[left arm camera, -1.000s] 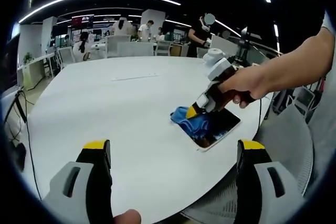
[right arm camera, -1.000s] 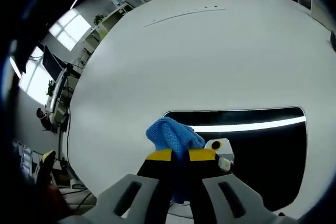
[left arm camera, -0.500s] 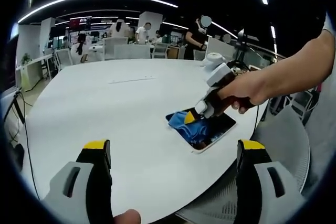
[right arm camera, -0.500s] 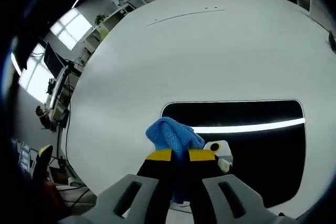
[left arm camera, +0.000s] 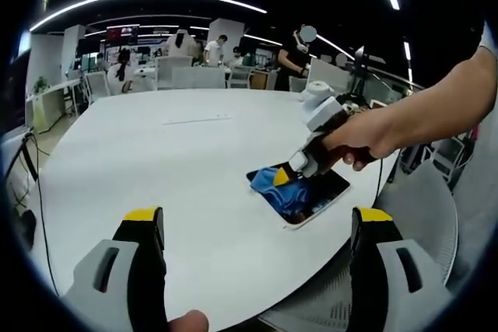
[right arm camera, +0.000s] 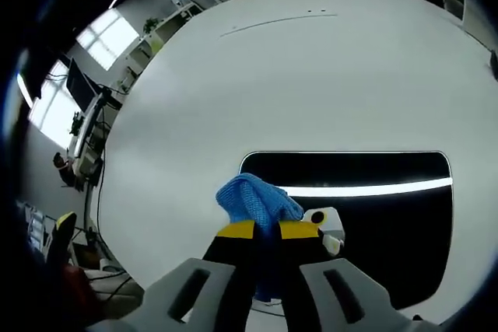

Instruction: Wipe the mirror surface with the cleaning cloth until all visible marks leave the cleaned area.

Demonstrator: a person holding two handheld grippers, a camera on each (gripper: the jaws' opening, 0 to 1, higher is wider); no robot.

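Wiping step in hand: right claw [right arm camera: 261,230], jaws clamped on crumpled blue microfibre cloth [right arm camera: 253,200], presses it on the rectangular dark mirror [right arm camera: 389,215] lying flat on white round tabletop [right arm camera: 311,75], glass stretching rightward of it, next stroke likely that way; left claw [left arm camera: 257,227] wide, empty.

One mirror [right arm camera: 366,215] lies on one white table [right arm camera: 311,75]. One blue cleaning cloth [right arm camera: 253,201] sits between the right gripper's [right arm camera: 264,232] two fingers [right arm camera: 231,232]. The left gripper [left arm camera: 257,227] also has two fingers [left arm camera: 144,227], and one hand [left arm camera: 366,134] shows beyond them
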